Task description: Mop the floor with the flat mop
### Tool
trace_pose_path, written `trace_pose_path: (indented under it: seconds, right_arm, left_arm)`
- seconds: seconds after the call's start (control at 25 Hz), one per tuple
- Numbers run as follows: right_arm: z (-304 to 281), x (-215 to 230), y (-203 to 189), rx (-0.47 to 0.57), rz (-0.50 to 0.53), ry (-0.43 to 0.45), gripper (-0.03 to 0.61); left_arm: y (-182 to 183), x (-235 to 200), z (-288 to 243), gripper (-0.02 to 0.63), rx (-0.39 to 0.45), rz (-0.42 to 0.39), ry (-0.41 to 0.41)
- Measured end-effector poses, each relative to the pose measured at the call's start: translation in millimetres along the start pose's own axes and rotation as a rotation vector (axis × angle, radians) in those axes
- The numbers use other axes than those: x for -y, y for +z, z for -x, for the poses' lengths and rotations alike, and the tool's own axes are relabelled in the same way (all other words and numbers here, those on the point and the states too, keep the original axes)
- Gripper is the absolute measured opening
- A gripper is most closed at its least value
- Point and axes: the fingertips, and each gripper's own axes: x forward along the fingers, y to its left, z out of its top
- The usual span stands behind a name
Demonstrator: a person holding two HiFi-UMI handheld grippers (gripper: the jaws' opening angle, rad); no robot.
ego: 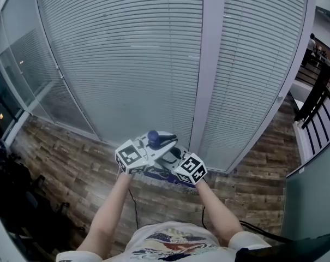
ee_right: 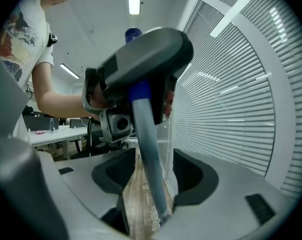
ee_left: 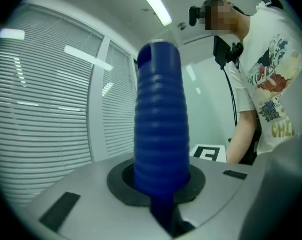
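The left claw is pinched shut on the blue ribbed grip of the mop. The right claw is spread, with the pole between its jaws but not clamped. It should be closed on the pole before the mop is drawn across the wooden floor.

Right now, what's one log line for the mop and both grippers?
left gripper: shut on blue mop grip | right gripper: open around mop pole, not gripping
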Motion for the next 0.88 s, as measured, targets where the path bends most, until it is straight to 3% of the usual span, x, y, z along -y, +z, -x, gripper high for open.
trace_pose_path:
  seconds: [0.12,0.24,0.48,0.52,0.56,0.68,0.88]
  right_arm:
    - [-14,-6,8,0.02,0.007,0.012,0.215]
    - [-22,-6,23,0.051,0.033,0.004,0.215]
    - [-39,-10,46,0.104,0.08,-0.002,0.213]
    - [-42,-16,48,0.104,0.106,0.002,0.176]
    - [-45,-22,49,0.104,0.132,0.003,0.096]
    - [-53,-30,52,0.117,0.154,-0.017,0.065]
    - [-62,-32,55,0.106,0.132,-0.01,0.066]
  left_arm:
    - [20,-4,6,0.015,0.035,-0.045,0.011]
    - [28,-2,6,0.014,0.007,-0.086,-0.003]
    - [34,1,16,0.011,0.059,-0.019,-0.011]
    - [40,3,21,0.011,0.068,-0.04,-0.015]
    - [46,5,27,0.012,0.079,-0.063,-0.021]
    - [59,6,42,0.014,0.081,-0.101,-0.064]
    - [57,-4,53,0.011,0.149,0.026,-0.044]
